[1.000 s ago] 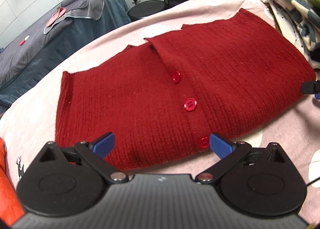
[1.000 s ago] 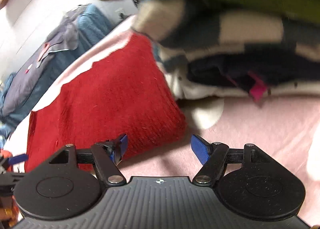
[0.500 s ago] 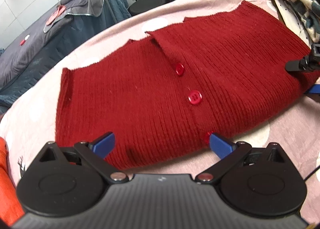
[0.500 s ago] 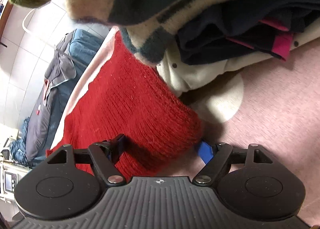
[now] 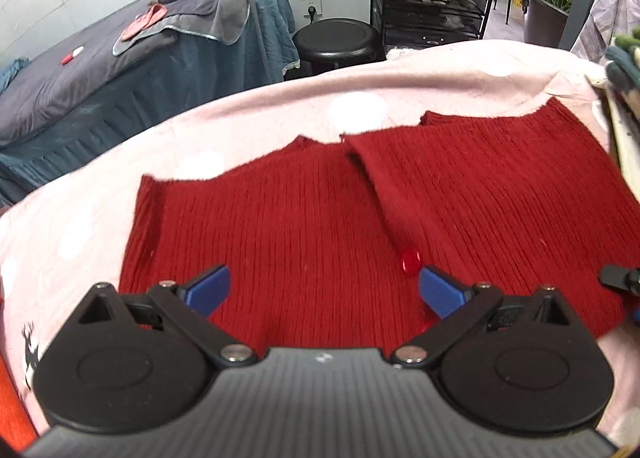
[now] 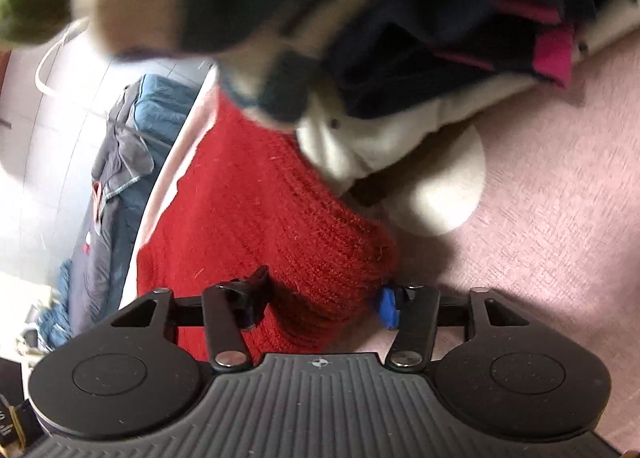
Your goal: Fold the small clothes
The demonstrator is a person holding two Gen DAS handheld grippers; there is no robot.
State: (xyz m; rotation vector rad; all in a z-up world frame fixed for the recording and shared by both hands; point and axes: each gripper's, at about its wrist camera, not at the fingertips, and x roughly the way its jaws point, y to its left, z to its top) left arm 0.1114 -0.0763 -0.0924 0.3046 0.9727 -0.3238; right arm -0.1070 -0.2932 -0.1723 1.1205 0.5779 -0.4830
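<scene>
Losing the corner is judged the chief risk: the right tool (image 6: 320, 300) is set around the near right corner of the red knitted cardigan (image 5: 360, 225), with thick knit bunched between its two fingers, yet whether the fingers are clamped on it or only closing cannot be told from the blurred right view. The left tool (image 5: 324, 288) is spread wide and grips nothing; it is held low above the cardigan's near hem, just beside a red button (image 5: 410, 260). The cardigan is laid flat on the pink spotted bed cover (image 5: 280, 105), buttoned front up. If only the right corner is lifted, the soft knit is likely to be dragged askew and the fold left crooked; a button could also be caught under the left tool's finger. A pile of other clothes (image 6: 400, 57) is stacked just beside the cardigan's right edge, seemingly overhanging it, so a sweep there could topple it or pull a piece along. A black stool (image 5: 336, 37) and a dark covered bed (image 5: 120, 77) are seen well beyond, out of the way.
</scene>
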